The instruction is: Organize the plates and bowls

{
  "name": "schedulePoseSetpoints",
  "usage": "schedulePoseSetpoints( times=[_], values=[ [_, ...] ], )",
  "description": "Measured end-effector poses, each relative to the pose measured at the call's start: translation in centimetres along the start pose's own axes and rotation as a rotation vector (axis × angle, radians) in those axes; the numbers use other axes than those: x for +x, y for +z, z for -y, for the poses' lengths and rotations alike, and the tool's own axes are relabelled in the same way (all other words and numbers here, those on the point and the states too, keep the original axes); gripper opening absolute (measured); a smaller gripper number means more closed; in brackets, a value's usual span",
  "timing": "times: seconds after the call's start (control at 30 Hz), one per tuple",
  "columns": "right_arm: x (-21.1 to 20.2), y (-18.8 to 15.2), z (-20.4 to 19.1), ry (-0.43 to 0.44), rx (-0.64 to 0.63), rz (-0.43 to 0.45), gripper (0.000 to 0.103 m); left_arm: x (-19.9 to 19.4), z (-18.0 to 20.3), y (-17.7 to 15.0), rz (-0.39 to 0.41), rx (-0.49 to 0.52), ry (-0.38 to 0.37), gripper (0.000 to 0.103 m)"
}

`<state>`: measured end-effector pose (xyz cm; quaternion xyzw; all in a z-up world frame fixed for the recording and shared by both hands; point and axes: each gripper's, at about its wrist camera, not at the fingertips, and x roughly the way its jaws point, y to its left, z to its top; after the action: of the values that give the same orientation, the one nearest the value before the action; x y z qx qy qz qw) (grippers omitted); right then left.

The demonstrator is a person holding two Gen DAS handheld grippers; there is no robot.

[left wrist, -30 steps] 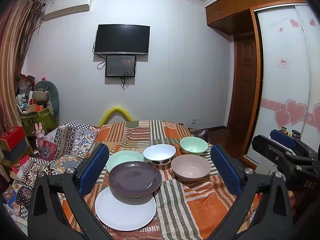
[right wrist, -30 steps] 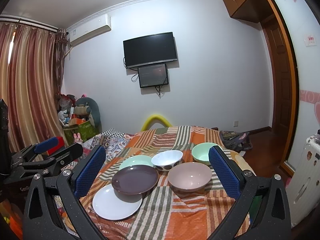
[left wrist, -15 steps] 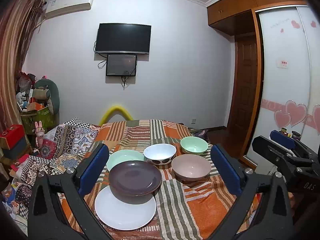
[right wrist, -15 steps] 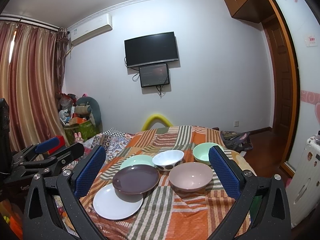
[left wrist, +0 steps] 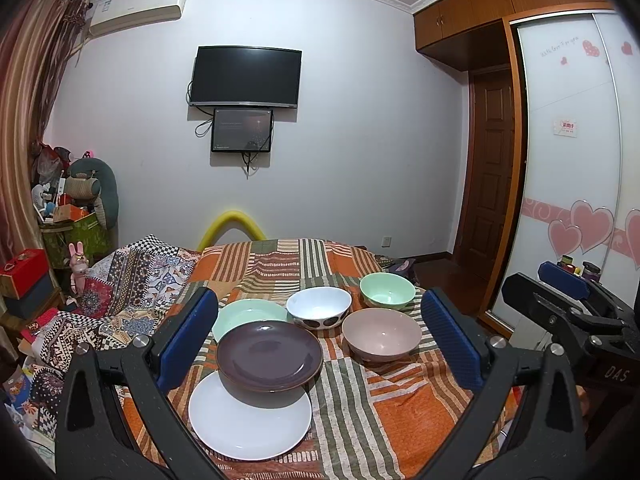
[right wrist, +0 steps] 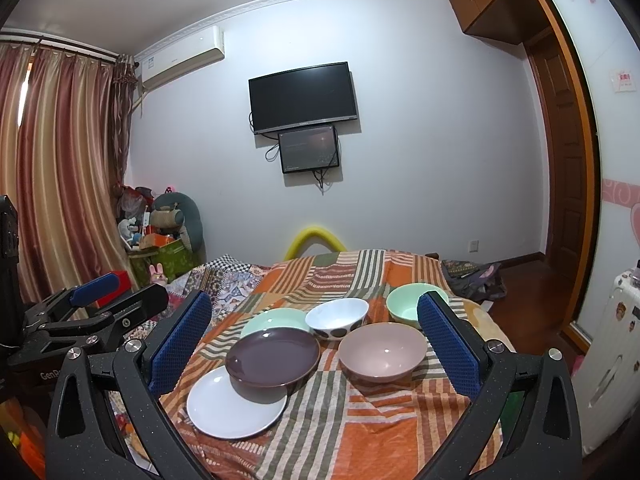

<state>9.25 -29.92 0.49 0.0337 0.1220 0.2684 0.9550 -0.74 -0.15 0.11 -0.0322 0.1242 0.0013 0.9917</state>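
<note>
Striped cloth; "DAS" right gripper

a home bedroom: wall television, curtains, wardrobe (heart stickers), patchwork-covered bed.

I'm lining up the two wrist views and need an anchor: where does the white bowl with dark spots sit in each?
Left wrist: the spotted bowl sits just above centre, behind the dark purple plate.
Right wrist: the same bowl sits mid-frame, left of the green bowl.
Shared landmark: the wall television.
</note>
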Motion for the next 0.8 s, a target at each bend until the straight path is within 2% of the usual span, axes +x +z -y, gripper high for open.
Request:
schedulePoseSetpoints(
  times=[0.53,0.8],
  values=[
    [0.3,0.0,0.1,0.003,0.005,-0.011,0.103,0.2,-0.1,-0.1,-0.005,-0.003,-0.007,0.103],
    [0.8,-0.1,0.1,0.006,0.007,-0.026,0.103,1.3,-0.3,-0.4,-0.032,0.011,-0.011,0.103]
  ],
)
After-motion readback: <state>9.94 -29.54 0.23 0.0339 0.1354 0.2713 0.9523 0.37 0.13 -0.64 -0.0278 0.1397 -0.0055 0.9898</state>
